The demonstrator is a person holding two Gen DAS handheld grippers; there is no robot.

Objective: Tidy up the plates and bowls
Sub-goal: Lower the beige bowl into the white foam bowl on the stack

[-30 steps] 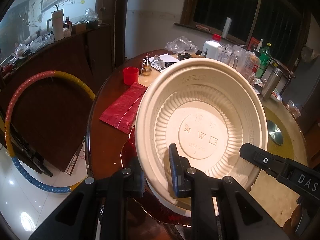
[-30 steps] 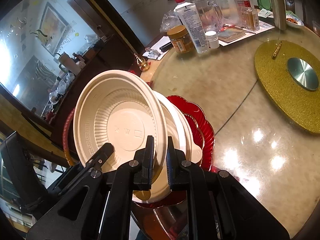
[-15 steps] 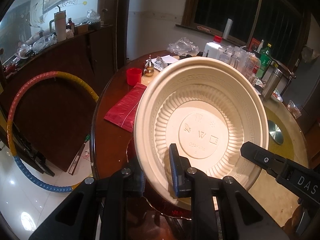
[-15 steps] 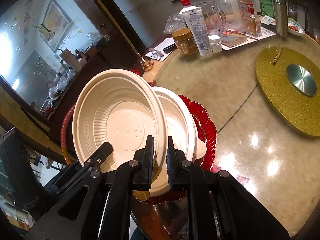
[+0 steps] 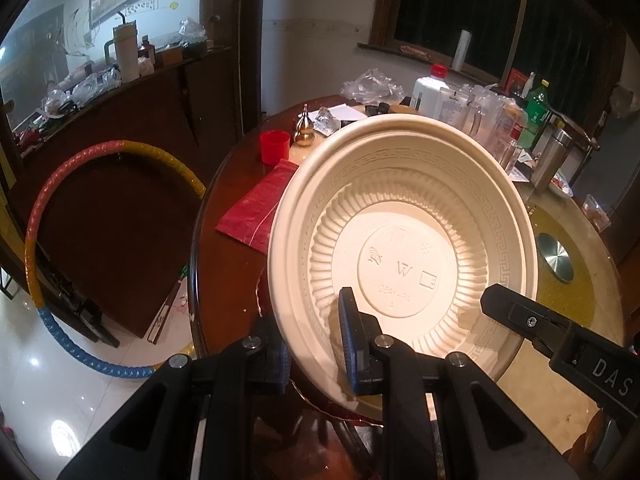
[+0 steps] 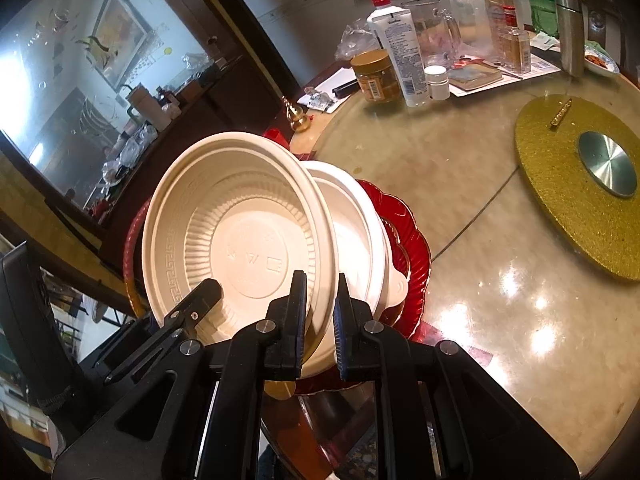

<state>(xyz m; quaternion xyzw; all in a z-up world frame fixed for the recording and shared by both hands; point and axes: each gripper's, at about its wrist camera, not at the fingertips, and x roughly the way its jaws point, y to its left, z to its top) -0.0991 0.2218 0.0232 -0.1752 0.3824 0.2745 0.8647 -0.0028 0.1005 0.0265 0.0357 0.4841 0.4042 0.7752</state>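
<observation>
Both the left claw (image 5: 316, 344) and right claw (image 6: 318, 320) clamp the tilted cream bowl's (image 5: 404, 256) rim.

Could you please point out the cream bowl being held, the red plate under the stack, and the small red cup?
cream bowl (image 5: 404, 268), left wrist view, on its flat embossed base.
red plate (image 6: 416, 252), right wrist view, on its scalloped right rim.
red cup (image 5: 274, 148), left wrist view, on its side wall.
</observation>
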